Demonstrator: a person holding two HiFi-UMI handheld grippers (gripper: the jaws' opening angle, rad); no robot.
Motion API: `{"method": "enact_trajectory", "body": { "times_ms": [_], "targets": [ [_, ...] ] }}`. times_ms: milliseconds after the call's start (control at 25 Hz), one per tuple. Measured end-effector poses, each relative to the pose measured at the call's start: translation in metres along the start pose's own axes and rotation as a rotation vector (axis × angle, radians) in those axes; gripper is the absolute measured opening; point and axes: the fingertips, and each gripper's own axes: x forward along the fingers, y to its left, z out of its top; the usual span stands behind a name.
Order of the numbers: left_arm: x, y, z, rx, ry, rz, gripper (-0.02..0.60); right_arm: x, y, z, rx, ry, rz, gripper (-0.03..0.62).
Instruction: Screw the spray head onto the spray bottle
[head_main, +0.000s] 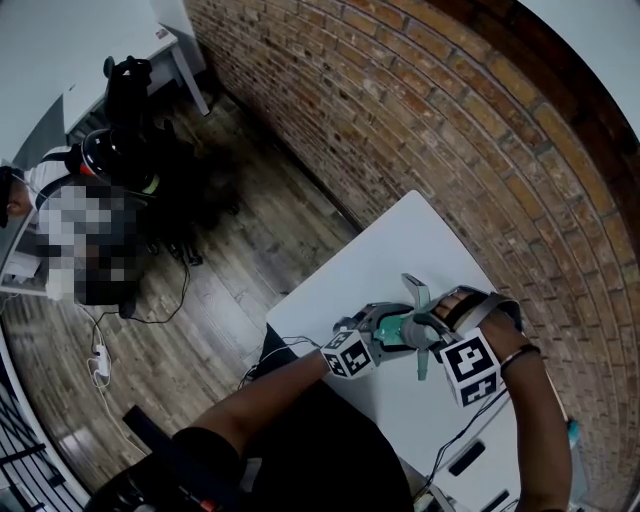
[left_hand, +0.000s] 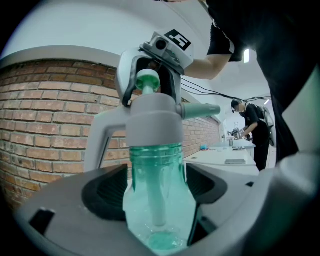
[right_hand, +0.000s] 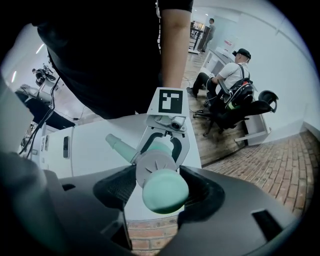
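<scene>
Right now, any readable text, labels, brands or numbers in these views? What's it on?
No words or numbers can be read in any view.
On the spray bottle: no label showing.
On the spray head: no print showing.
On the left gripper, marker cube: black-and-white square pattern only, no letters.
On the right gripper, marker cube: pattern only, no letters.
</scene>
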Motion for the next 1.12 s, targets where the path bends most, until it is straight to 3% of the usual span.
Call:
{"method": "enact_trajectory", "body": {
  "times_ms": [1120],
  "targets": [
    [-0.0005,0.0004,0.0003,-0.011,-0.003,0.000,0.353,-0.0010,-0.0010,0.0031,0.277,-0.021,0.027,0.274]
  ]
}}
